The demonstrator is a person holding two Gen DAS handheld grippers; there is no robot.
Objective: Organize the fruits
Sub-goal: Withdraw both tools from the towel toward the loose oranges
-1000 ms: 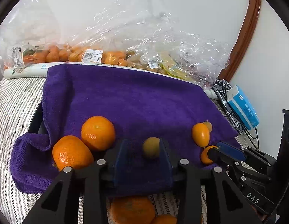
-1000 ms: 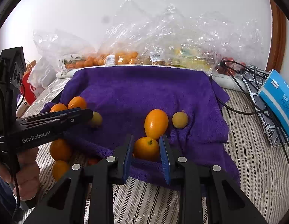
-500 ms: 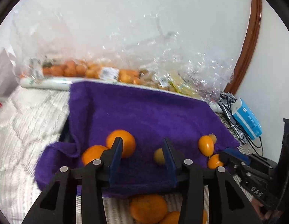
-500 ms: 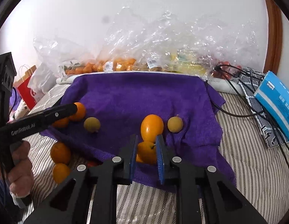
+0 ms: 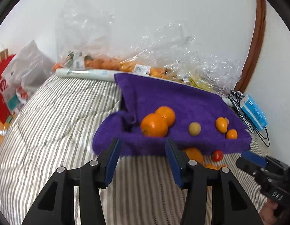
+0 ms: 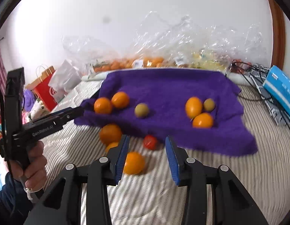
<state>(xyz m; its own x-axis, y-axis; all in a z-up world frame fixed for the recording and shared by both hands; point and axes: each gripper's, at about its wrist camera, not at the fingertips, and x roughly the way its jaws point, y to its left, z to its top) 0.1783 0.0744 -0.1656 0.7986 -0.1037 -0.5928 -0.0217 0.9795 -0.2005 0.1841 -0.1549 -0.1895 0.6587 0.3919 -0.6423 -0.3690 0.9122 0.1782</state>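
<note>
- A purple towel [image 6: 169, 97] lies spread on a bed with a striped cover [image 6: 229, 170]; fruit sits on it and just off its near edge.
- On the towel's left side, two oranges [image 6: 111, 103] touch each other, with a small greenish fruit [image 6: 141, 109] near them, apart.
- On the towel's right side, an oval orange fruit [image 6: 193, 107], a rounder orange fruit [image 6: 203, 120] and a second greenish fruit [image 6: 209, 104] cluster together.
- On the striped cover in front of the towel lie a large orange [image 6: 110, 134], a red tomato [image 6: 150, 142] and another orange fruit [image 6: 133, 163].
- The right tool [image 6: 146, 157] hangs above the cover with its jaws wide, holding nothing; the orange fruit lies just by its left finger.
- The left tool [image 5: 141, 159] is also spread wide and empty, pointing at the towel's near left edge.
- Clear plastic bags of fruit [image 6: 163, 56] are piled along the wall behind.
</note>
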